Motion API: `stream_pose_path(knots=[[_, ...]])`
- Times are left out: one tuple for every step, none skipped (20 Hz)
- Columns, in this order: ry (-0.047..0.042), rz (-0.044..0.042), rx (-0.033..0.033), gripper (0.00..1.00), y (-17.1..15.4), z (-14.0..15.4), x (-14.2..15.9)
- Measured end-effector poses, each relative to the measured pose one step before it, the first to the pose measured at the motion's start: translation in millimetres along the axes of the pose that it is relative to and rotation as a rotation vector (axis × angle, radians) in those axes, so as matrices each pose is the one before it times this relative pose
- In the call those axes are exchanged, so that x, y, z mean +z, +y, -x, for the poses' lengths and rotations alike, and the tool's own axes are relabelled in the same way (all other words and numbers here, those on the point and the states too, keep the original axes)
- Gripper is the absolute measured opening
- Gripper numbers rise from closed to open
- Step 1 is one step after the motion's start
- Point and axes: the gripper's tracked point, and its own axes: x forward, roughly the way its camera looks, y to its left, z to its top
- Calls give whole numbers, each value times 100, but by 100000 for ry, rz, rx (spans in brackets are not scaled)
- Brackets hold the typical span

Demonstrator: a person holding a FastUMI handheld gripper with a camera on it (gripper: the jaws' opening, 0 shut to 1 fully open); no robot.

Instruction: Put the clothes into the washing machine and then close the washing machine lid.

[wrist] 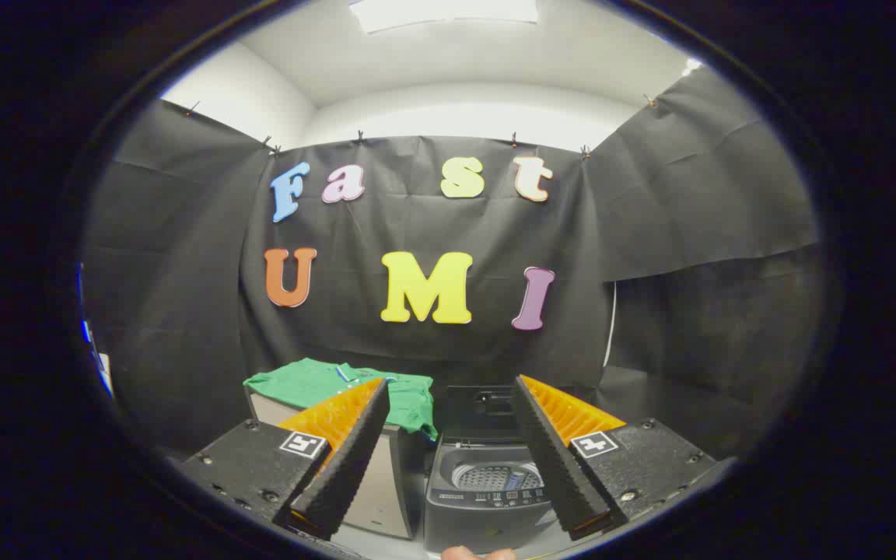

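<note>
here the gripper (448, 397) hangs with its fingers spread wide, holding nothing. beyond them the washing machine (487, 486) stands with its lid (483, 412) raised; the green clothes (339, 385) lie on a cabinet (382, 482) just left.

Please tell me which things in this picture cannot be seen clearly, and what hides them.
- Green shirt: the near part is covered by the left finger of the open gripper.
- Washing machine: the right finger covers its right side; the drum's depth cannot be seen.
- Raised lid: dark against the dark wall, outline unclear.
- Control panel: markings too small.
- Stand under the shirt: mostly behind the left finger.
</note>
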Motion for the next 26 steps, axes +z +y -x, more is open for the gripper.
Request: stream_pose_path(knots=[[850,69,540,99,63,-4,-215],[628,-72,1010,99,224,101,-70],[206,76,519,99,9,102,-34],[-23,423,439,99,-2,163,34],[255,483,236,99,-145,79,-169],[204,202,499,99,-21,52,-62],[193,49,277,99,-107,84,-56],[49,-96,57,99,-146,-21,22],[212,-254,87,99,-134,5,-70],[113,-457,162,99,-79,70,44],[315,-283,-1,99,-154,23,-24],[143,-144,-61,99,-9,-99,73],[378,-58,-88,99,-13,-112,30],[338,-138,-253,99,33,-182,60],[415,-324,-99,99,133,-230,-50],[562,-388,-146,99,260,-397,94],[744,-449,227,99,520,-226,21],[644,-281,397,99,592,-345,136],[738,-39,327,99,684,-512,95],[592,-13,409,99,681,-501,105],[277,-89,658,99,834,-475,204],[512,-334,188,99,777,-692,233],[952,-661,486,99,861,-715,145],[1112,-589,756,99,1093,-779,179],[840,-793,427,99,1045,-755,438],[1318,-485,712,99,1115,-862,334]])
